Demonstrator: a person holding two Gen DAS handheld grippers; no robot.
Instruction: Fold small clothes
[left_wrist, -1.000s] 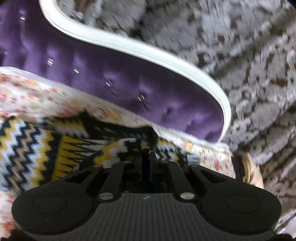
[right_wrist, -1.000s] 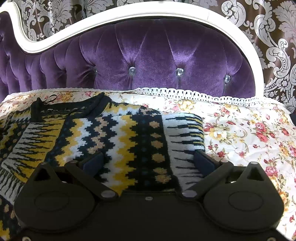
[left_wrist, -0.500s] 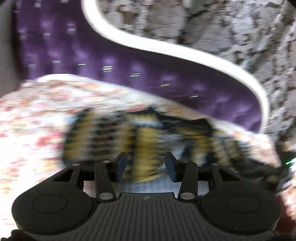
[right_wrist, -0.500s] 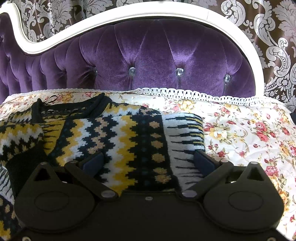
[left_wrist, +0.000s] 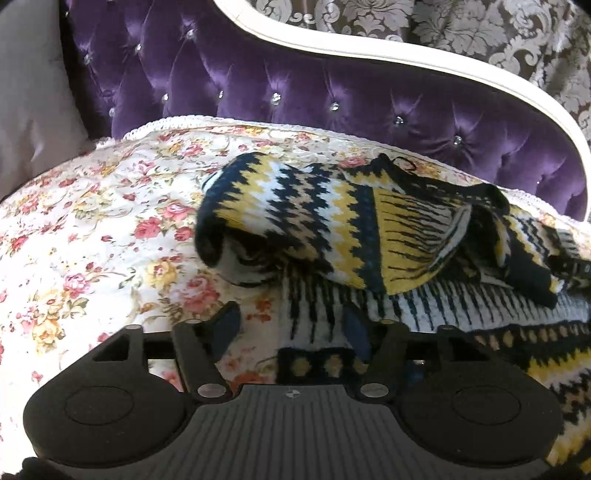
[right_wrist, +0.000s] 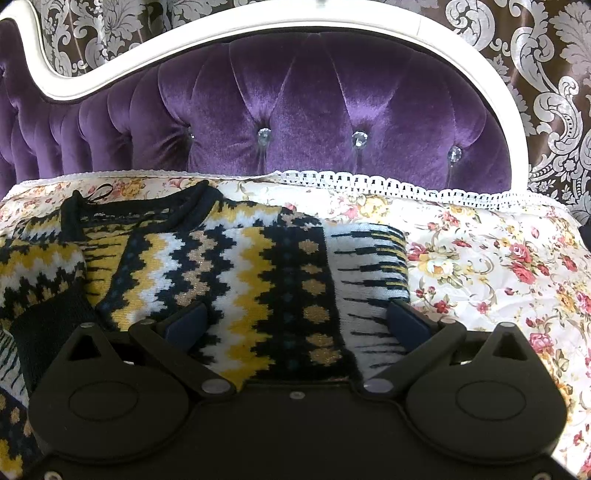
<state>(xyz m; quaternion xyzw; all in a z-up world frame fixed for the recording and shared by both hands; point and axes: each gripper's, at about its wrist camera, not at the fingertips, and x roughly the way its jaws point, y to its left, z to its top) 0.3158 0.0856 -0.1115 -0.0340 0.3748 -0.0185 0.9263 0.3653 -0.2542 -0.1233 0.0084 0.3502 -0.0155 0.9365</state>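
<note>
A small knitted sweater (left_wrist: 332, 221) in black, yellow and white zigzags lies on the floral bedspread (left_wrist: 92, 240). In the left wrist view one sleeve is folded over its body, the cuff end at the left. My left gripper (left_wrist: 291, 328) is open and empty, just above the sweater's lower left edge. In the right wrist view the sweater (right_wrist: 258, 280) lies flat with the neckline at upper left. My right gripper (right_wrist: 295, 321) is wide open and empty, hovering over the sweater's right side.
A purple tufted headboard (right_wrist: 295, 110) with a white frame stands right behind the bedspread. Patterned wallpaper (right_wrist: 554, 74) is behind it. A grey cushion (left_wrist: 33, 92) sits at the far left. Bare bedspread (right_wrist: 498, 277) lies right of the sweater.
My left gripper opened, let go of the sleeve it held, and swung back left. The sleeve now lies folded over the sweater's body. The right gripper has not moved.
</note>
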